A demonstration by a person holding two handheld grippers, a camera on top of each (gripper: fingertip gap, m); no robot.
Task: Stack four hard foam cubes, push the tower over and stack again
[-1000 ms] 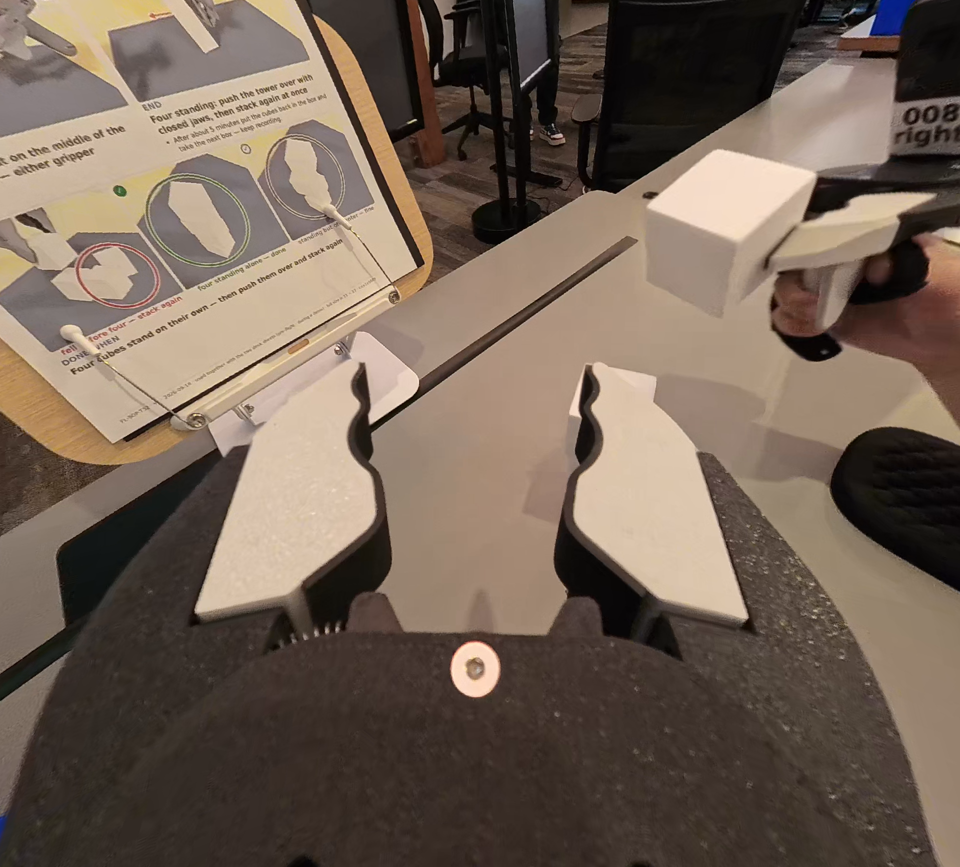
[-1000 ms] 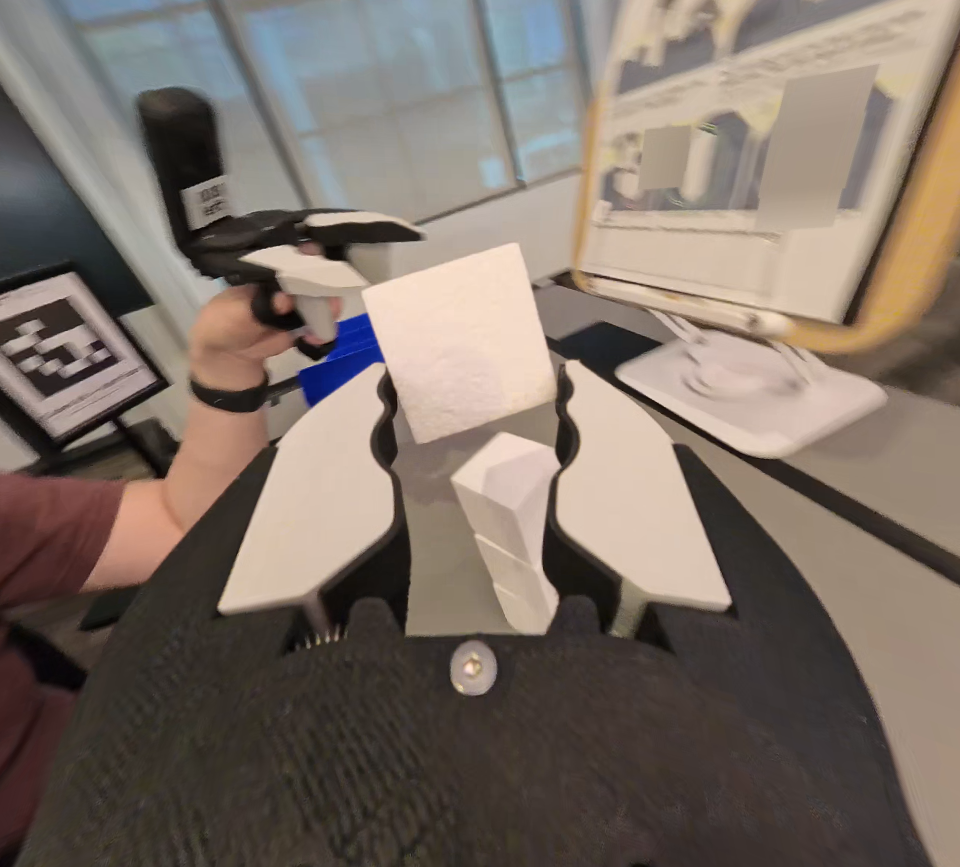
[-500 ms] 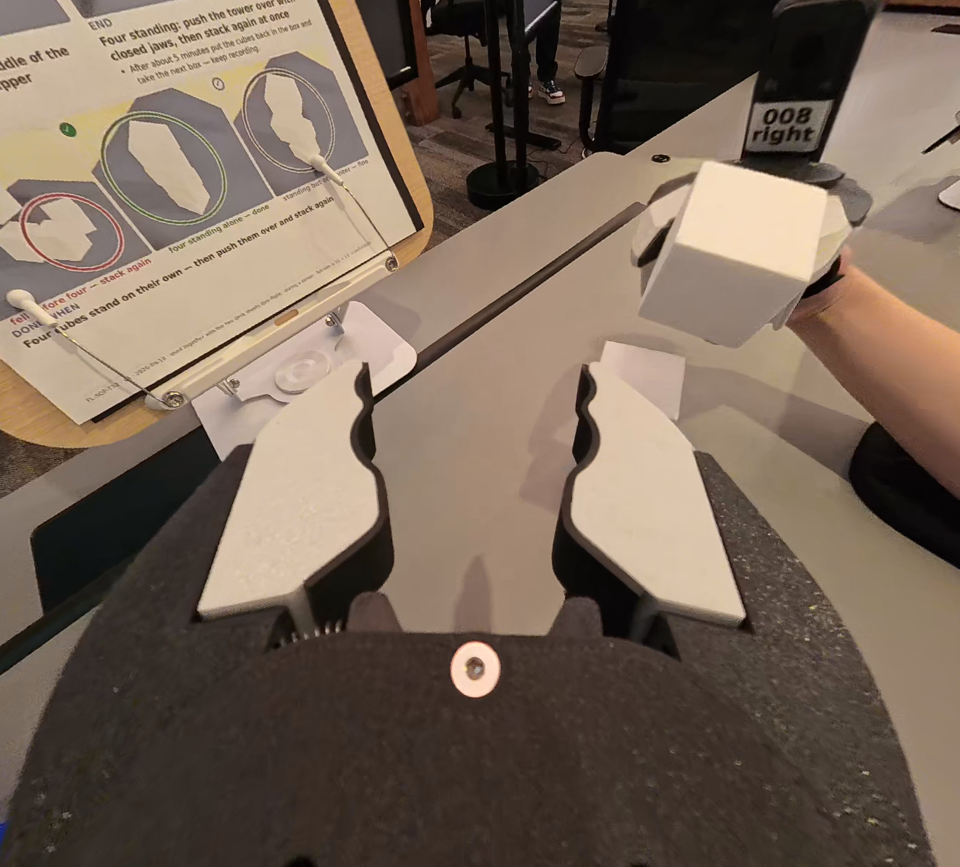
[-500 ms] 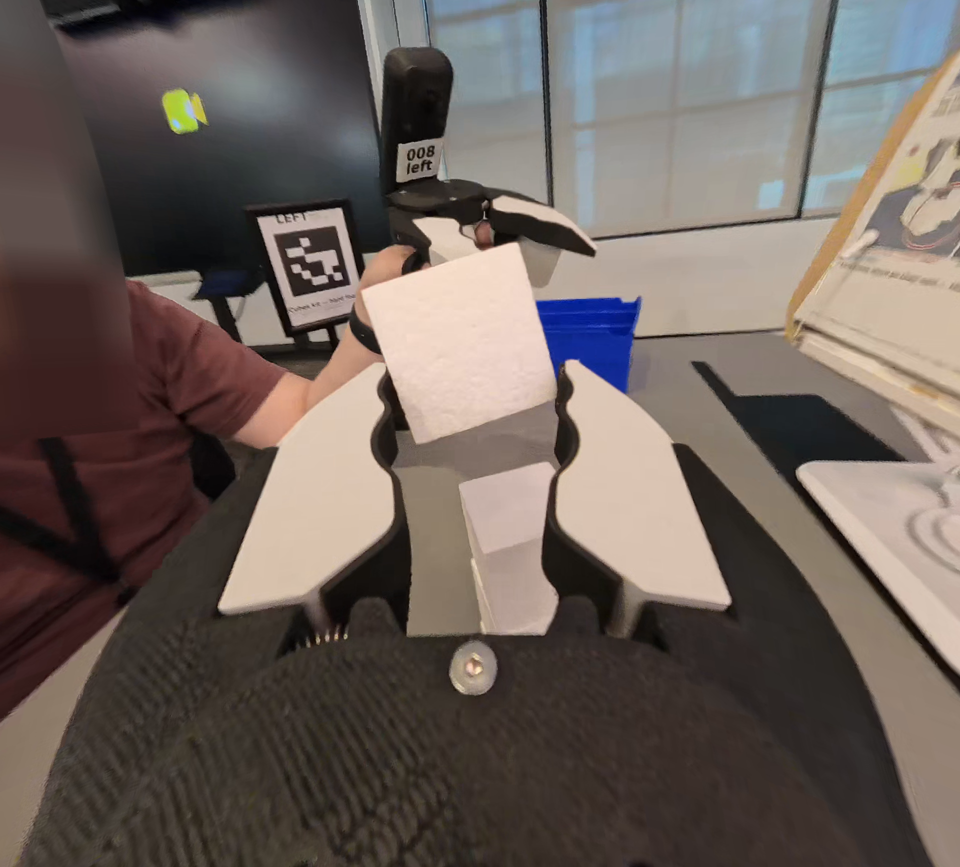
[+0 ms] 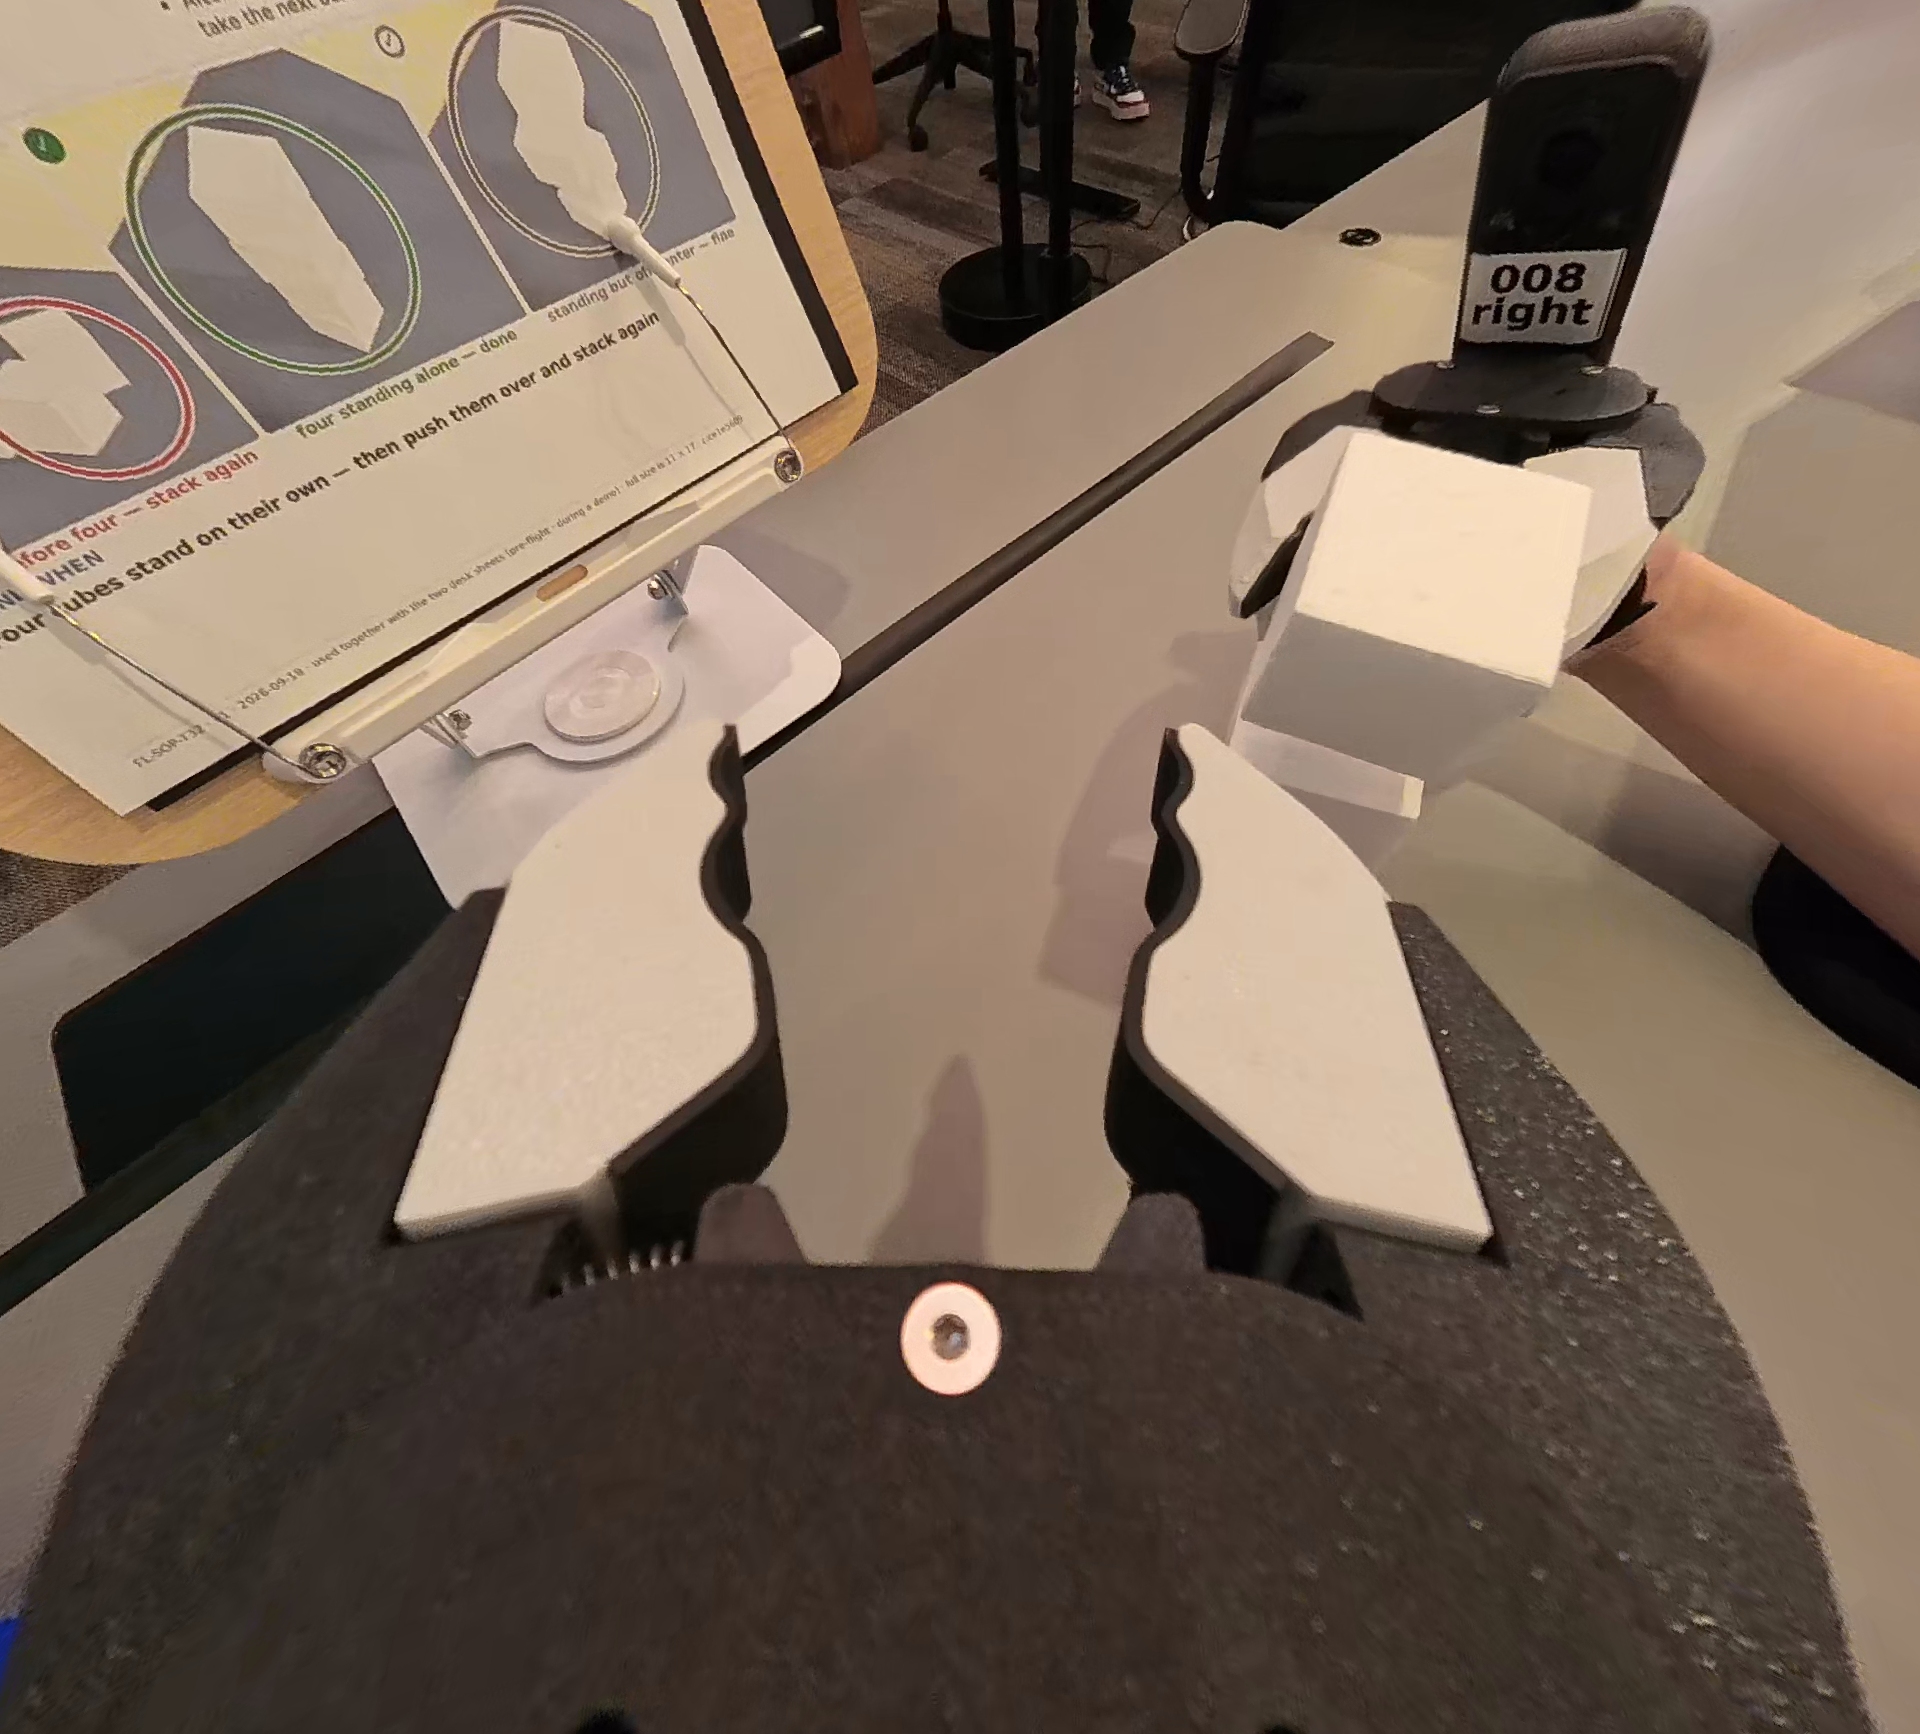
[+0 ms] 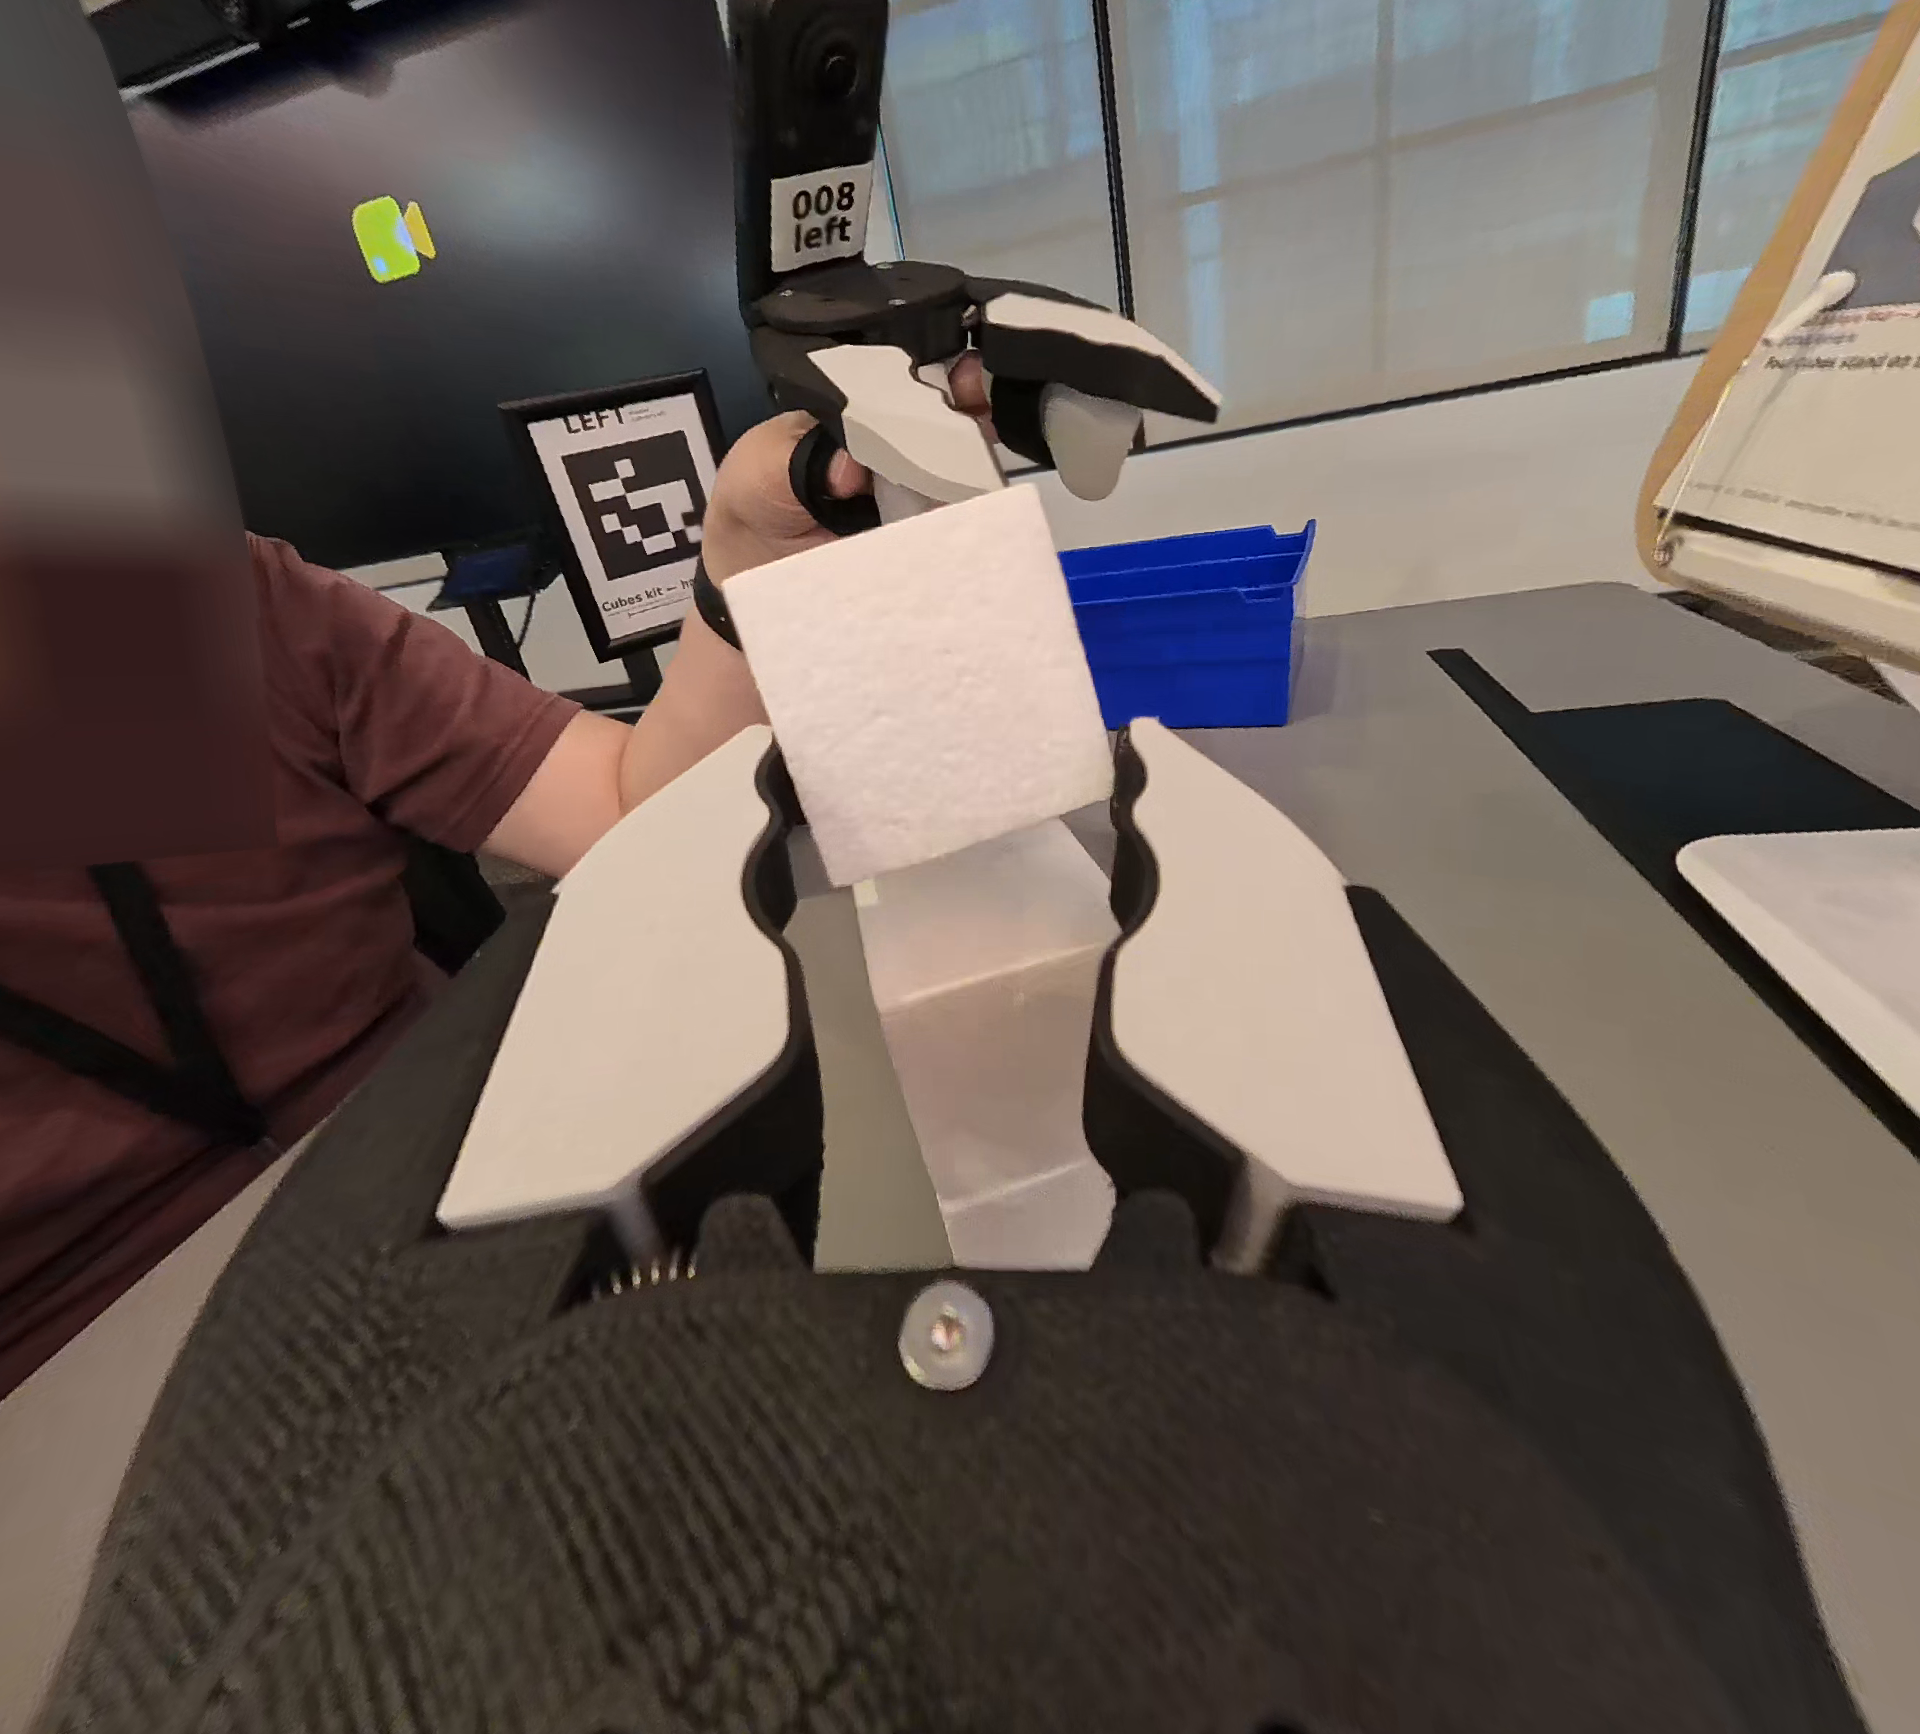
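Behind grey table (image 6: 1558, 676) — blue bin (image 6: 1184, 635), windows (image 6: 1403, 74).

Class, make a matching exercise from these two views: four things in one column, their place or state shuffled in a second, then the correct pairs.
Things
1. left gripper
2. right gripper
3. blue bin
4. stack of cubes

States
A. standing on the table under the held cube
B. open, holding nothing
C. at the table's far edge
D. shut on a white foam cube

Pairs: 1-B, 2-D, 3-C, 4-A
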